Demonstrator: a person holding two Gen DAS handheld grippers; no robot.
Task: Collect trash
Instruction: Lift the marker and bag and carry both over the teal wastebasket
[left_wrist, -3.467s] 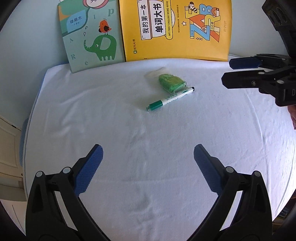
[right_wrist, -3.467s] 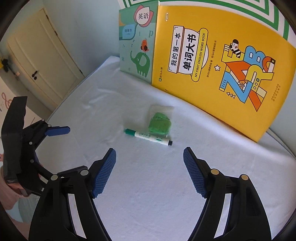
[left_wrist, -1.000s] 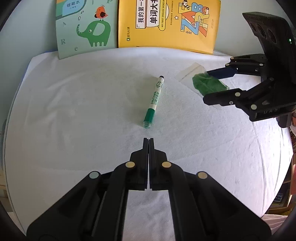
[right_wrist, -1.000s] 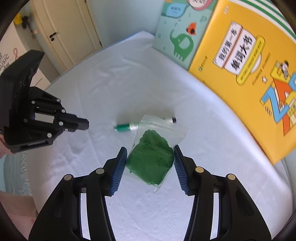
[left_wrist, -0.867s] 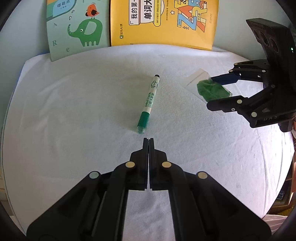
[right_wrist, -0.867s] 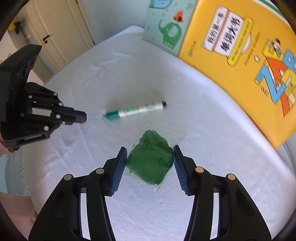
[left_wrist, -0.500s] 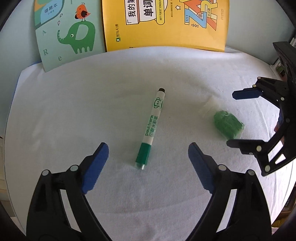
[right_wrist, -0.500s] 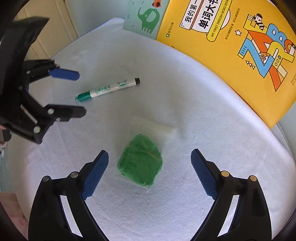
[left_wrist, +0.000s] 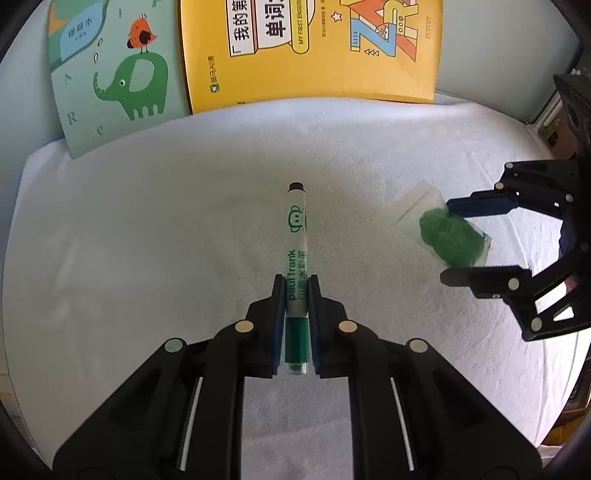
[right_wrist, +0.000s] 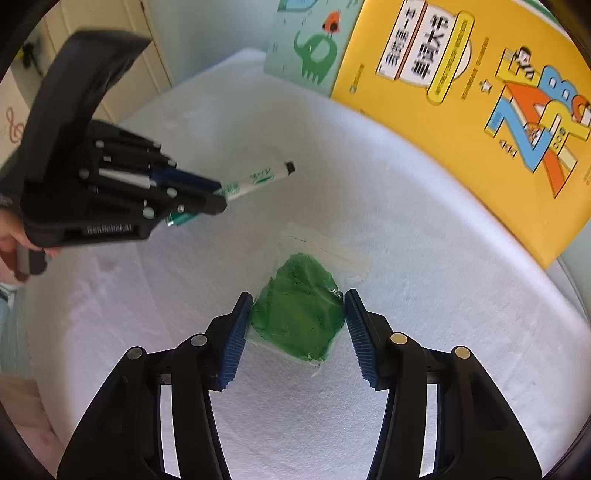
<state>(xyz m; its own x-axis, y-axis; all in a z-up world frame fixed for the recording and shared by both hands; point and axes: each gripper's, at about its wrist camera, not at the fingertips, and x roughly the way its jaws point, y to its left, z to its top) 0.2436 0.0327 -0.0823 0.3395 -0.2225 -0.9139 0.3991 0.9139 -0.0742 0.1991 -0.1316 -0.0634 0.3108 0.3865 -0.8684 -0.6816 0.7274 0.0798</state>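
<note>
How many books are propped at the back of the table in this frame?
2. The teal elephant book leans against the wall at back left; the yellow word book stands beside it on the right, its edge overlapping the teal one. Nothing suggests another hidden behind them.

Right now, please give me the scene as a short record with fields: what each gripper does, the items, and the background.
left gripper: shut on the green marker, gripping its cap end
right gripper: closed around the bag of green material, pads at both its sides
surface: white cloth
background: yellow word book and elephant booklet, standing at the far edge
</note>
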